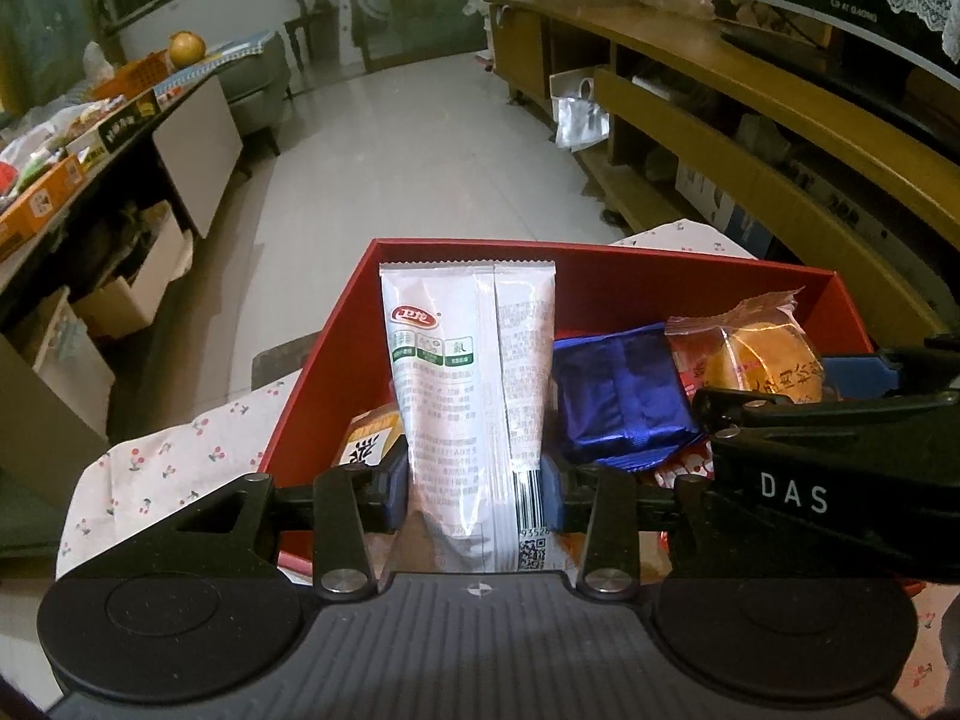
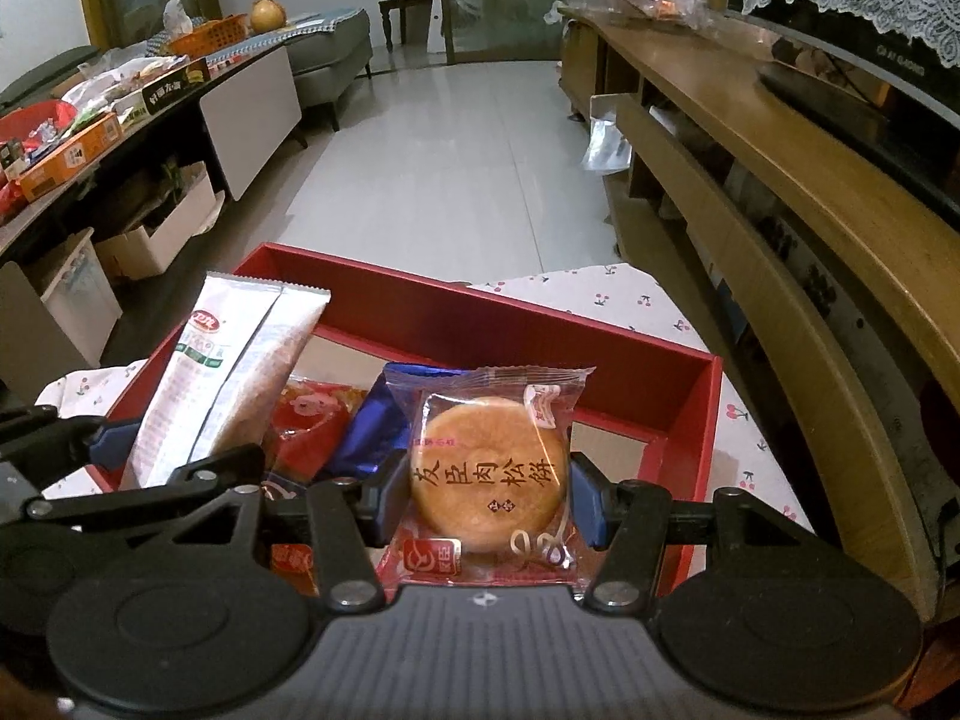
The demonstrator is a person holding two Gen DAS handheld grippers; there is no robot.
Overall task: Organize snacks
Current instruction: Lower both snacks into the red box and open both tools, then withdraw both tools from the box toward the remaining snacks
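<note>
I'm pinching the white packet [image 1: 468, 396] in my left gripper [image 1: 474, 495] and the round cake [image 2: 489, 474] in my right gripper [image 2: 486, 504]; only the right view is showing the red box's [image 2: 702, 420] bare right end.

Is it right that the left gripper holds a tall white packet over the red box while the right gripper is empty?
Not quite: the right gripper isn't empty. The right wrist view shows it shut on a round pastry packet. The left gripper does hold the white packet over the red box.
</note>
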